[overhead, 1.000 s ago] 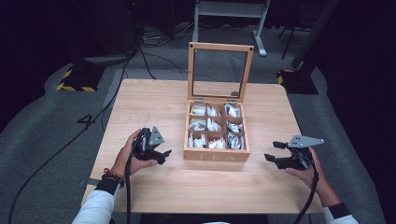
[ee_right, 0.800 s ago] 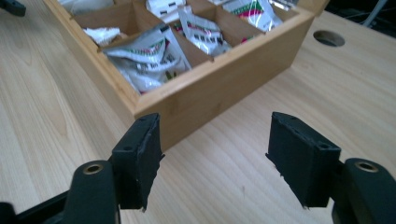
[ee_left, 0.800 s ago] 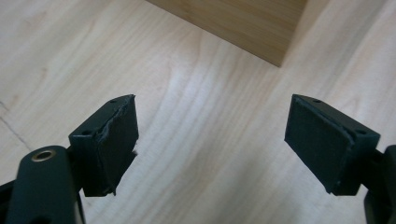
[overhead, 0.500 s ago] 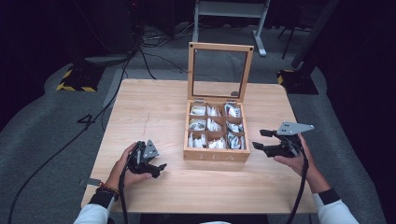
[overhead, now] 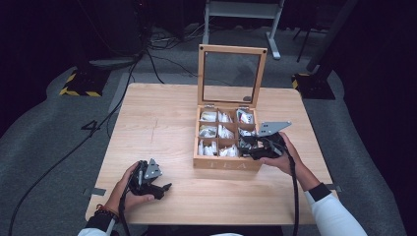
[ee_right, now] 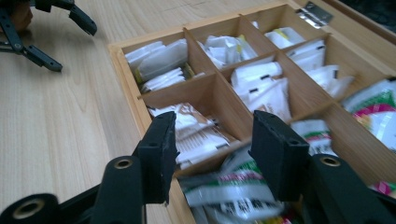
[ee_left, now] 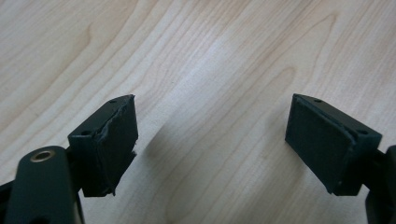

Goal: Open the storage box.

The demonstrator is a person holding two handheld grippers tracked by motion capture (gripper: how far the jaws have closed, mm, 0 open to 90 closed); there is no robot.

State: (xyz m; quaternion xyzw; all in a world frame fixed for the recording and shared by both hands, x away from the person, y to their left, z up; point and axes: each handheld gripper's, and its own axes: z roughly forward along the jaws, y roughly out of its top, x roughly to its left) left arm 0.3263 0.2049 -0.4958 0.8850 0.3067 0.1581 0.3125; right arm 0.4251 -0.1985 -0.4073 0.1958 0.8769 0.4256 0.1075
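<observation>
With right gripper (ee_right: pixel 212 149) fingers apart over tea box (overhead: pixel 227 164) front-right compartment: lower straight, pinch one green sachet (ee_right: pixel 233 193) (avoid divider). Left gripper (ee_left: pixel 210 140) fingers apart, idle above worktop (overhead: pixel 162 123).

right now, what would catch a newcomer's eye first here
The open wooden tea box in the middle of the table, its glass lid upright and its compartments full of white packets. The right gripper hangs open over the box's right side, while the left gripper sits open near the table's front edge.

Even overhead light keeps the table (overhead: pixel 162 123) bright against dark surroundings, shadows stay soft, and the nearest packets (ee_right: pixel 233 191) blur in the right gripper view.
</observation>
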